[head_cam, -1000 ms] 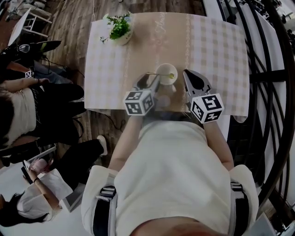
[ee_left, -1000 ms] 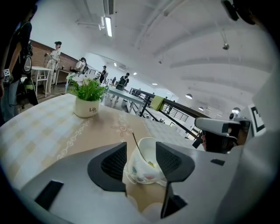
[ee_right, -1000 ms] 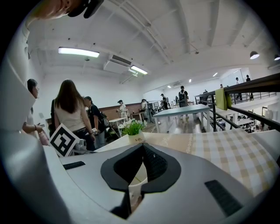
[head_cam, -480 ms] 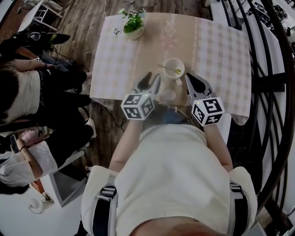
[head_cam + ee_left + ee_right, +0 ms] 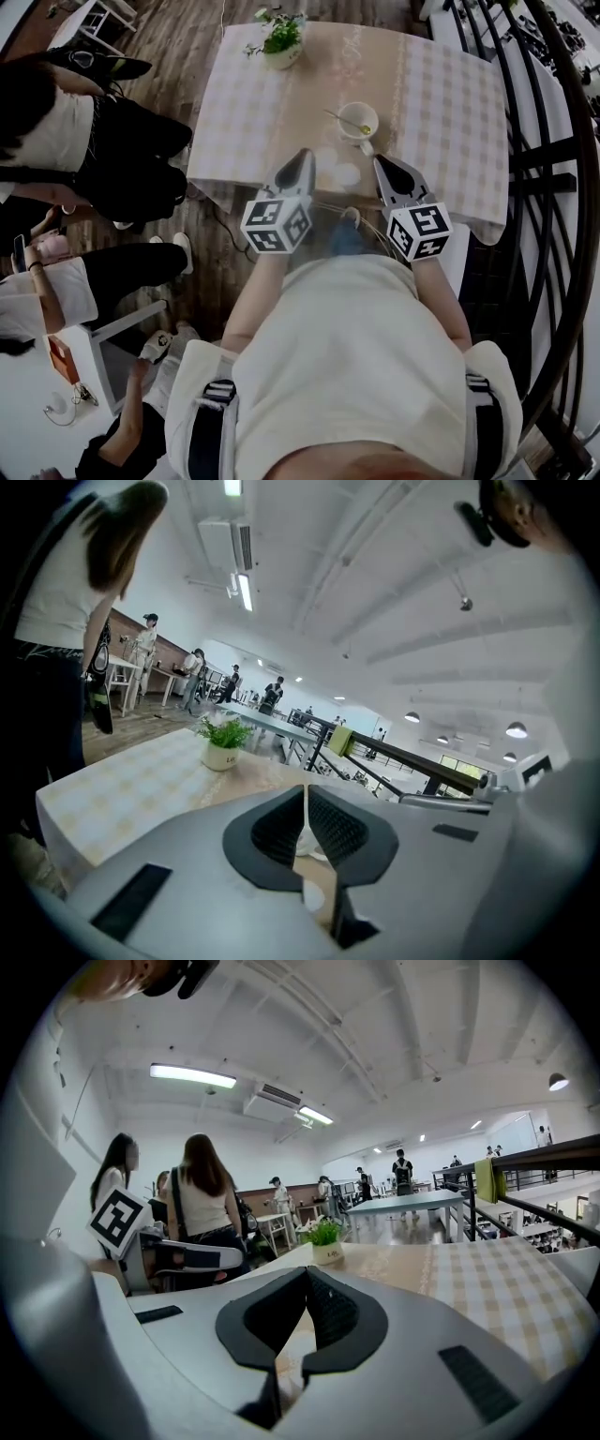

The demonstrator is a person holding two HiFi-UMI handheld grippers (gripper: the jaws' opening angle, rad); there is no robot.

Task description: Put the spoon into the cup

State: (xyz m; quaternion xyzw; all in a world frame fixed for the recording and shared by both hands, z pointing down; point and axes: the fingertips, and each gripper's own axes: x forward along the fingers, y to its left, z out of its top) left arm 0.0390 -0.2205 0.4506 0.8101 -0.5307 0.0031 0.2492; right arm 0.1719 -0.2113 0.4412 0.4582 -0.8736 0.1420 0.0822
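Observation:
A white cup [image 5: 359,120] stands on the checked tablecloth [image 5: 441,103], right of the table's middle. The spoon [image 5: 339,116] rests in the cup, its thin handle sticking out to the left over the rim. My left gripper [image 5: 306,156] hovers at the table's near edge, short of the cup and to its left, jaws shut with nothing between them [image 5: 305,789]. My right gripper [image 5: 380,161] hangs at the same edge just below the cup, also shut and empty [image 5: 305,1274]. Neither gripper touches the cup.
A small potted plant [image 5: 281,37] stands at the table's far left; it also shows ahead in both gripper views [image 5: 223,742] [image 5: 325,1239]. People [image 5: 94,141] stand and sit left of the table. A black railing [image 5: 562,187] runs along the right.
The left gripper's jaws, open beside the cup a second ago, have shut on nothing. Both grippers have drawn back from the cup toward the table's near edge.

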